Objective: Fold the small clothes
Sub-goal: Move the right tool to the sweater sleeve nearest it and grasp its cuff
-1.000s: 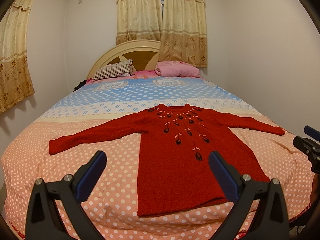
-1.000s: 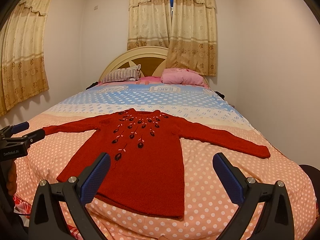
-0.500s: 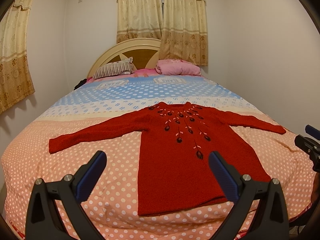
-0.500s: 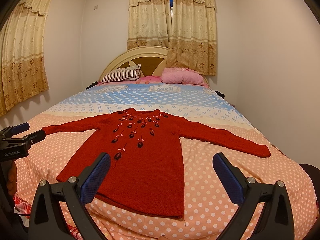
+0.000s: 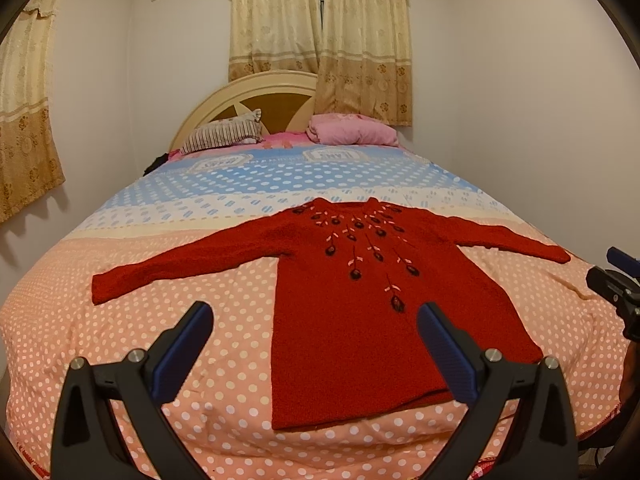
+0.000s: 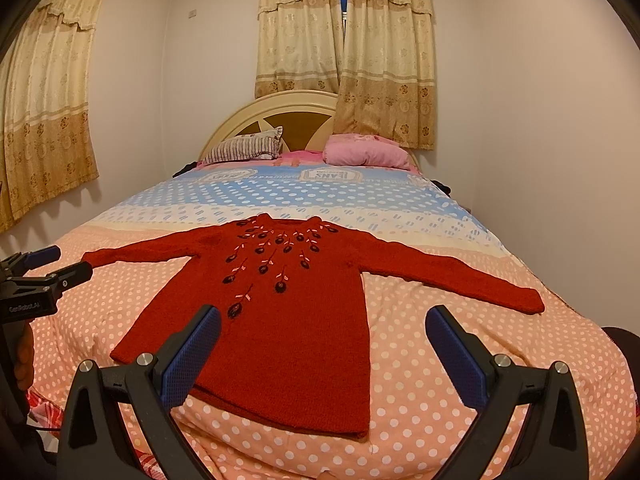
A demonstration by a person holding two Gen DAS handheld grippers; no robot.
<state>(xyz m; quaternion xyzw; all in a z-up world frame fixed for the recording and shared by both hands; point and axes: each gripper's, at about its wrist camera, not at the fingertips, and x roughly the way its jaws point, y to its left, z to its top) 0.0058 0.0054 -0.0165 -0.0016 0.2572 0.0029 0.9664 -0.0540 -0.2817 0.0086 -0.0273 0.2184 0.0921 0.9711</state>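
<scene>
Red sweater (image 5: 360, 320) lies flat on the bed (image 5: 120, 340), front up, both sleeves spread out sideways, hem toward me near the foot edge. Dark embroidered flowers with pale stems fan down from the neckline. Bed cover: pink with white dots under the sweater, blue dotted band beyond it toward the headboard (image 6: 280, 116).

My left gripper (image 5: 316, 344): fingers (image 5: 184, 352) spread wide, holding nothing, hovering above the foot of the bed; in its own view the gap frames the lower left part of the sweater body. The left sleeve runs off to the left, well apart from the fingers.

My right gripper (image 6: 324, 350): fingers (image 6: 456, 352) also spread wide, nothing between them, above the hem; the lower right body of the sweater shows through the gap. No contact with the fabric from either side.

Each gripper shows at the edge of the other's view.

Striped pillow (image 6: 244, 148) and pink pillow (image 6: 366, 154) sit at the head of the bed, below the curtains (image 6: 344, 52).
</scene>
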